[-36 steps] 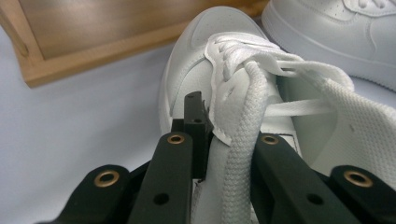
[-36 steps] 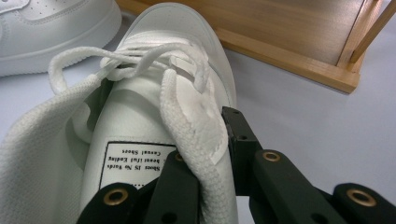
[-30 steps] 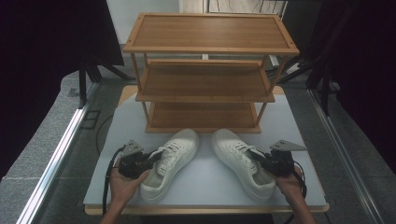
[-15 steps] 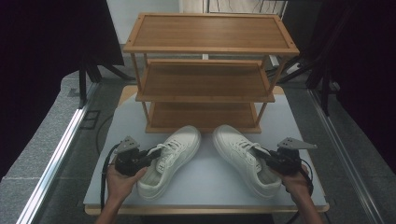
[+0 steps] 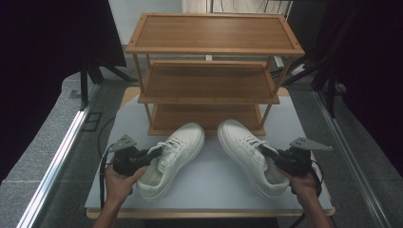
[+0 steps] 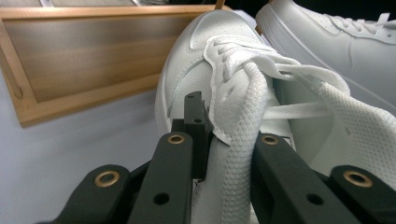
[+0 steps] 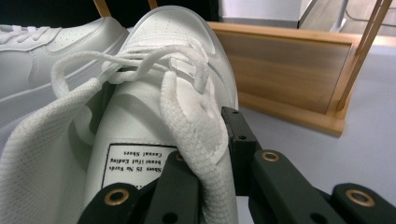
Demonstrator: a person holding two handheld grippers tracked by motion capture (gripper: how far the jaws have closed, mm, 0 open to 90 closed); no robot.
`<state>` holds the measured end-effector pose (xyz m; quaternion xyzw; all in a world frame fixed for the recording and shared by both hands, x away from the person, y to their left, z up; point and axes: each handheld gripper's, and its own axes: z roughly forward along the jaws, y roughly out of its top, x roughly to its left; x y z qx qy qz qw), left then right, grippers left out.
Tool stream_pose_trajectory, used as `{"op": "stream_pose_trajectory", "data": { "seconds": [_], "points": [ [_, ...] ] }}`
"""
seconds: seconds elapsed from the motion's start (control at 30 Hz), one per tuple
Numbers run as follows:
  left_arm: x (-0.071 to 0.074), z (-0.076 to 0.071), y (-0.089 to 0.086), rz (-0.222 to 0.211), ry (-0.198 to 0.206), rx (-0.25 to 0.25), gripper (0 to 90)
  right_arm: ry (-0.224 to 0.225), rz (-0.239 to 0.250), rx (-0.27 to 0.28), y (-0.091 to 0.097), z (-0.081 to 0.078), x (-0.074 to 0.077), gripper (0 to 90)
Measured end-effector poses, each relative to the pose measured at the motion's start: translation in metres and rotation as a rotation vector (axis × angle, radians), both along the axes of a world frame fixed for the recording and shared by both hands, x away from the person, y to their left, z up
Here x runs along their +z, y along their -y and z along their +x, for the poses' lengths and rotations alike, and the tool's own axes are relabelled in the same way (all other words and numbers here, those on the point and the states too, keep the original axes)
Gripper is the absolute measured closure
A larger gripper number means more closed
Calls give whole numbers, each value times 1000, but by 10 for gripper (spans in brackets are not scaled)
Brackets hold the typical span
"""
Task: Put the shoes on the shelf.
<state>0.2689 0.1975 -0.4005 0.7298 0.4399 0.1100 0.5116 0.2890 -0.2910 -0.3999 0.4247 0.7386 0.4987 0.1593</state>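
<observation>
High view: two white sneakers lie on the surface [image 5: 214, 187] before one three-tier wooden rack [image 5: 209, 85], toes toward it, long axes fanning apart at the heels. The left claw [image 5: 154, 154] grips the left sneaker [image 5: 173, 156]; the right claw [image 5: 265, 151] grips the right sneaker [image 5: 249, 156].

Left gripper view: jaws pinch the collar wall.

Right gripper view: jaws likewise clamp the collar edge.

Left claw [image 5: 154, 154] and right claw [image 5: 266, 152] — both clamped, angled inward.
</observation>
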Motion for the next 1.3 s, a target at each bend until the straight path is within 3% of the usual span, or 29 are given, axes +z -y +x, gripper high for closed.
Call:
{"op": "stream_pose_trajectory", "data": {
  "seconds": [0.17, 0.47, 0.7, 0.73, 0.97, 1.3],
  "points": [
    [16, -3, -3, -54, 26, 2, 821, 38, 61, -14, 5, -7, 10, 841],
    [39, -1, -1, -106, 50, 1, 821, 74, 112, -37, 9, -15, 35, 841],
    [61, 6, 4, -129, 72, -1, 821, 127, 121, -68, 9, -15, 56, 841],
    [66, 9, 5, -151, 77, 3, 821, 139, 124, -73, 10, -12, 64, 841],
    [78, 26, 10, -188, 80, 18, 821, 162, 160, -124, 9, 1, 85, 841],
    [84, 47, 13, -232, 84, 74, 821, 163, 182, -171, -4, 24, 101, 841]
  ]
}}
